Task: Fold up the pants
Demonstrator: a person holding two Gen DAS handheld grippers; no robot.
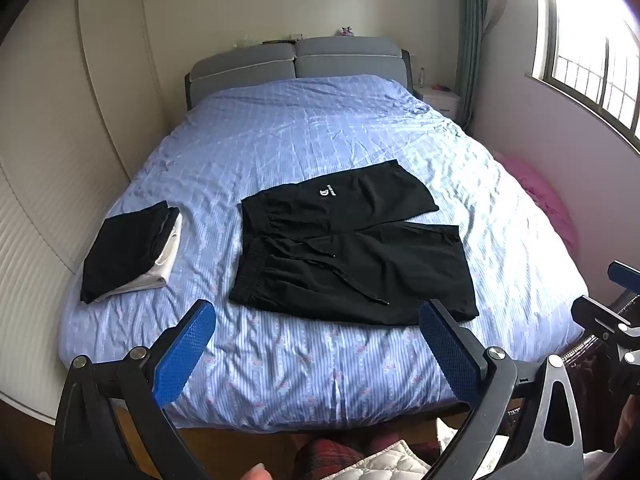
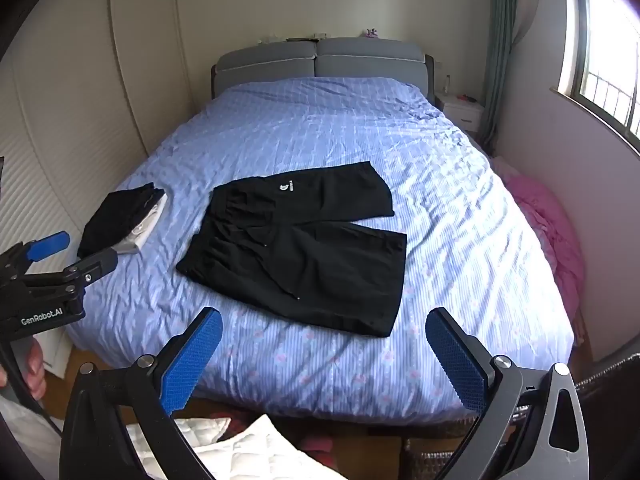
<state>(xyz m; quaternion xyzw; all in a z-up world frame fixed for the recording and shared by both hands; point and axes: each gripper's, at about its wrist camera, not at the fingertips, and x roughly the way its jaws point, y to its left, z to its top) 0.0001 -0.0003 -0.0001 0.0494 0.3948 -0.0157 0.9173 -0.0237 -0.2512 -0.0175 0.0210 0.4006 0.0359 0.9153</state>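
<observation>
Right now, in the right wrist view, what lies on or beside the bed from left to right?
Folded clothes stack → black shorts → bare blue bedsheet → pink bedding beside the bed.

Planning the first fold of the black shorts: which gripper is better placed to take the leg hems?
Right, probably. The black shorts lie flat with the waistband toward the left and the hems toward the right. The right gripper is open and sits on the hem side; the left gripper, also open, suits the waistband.
</observation>
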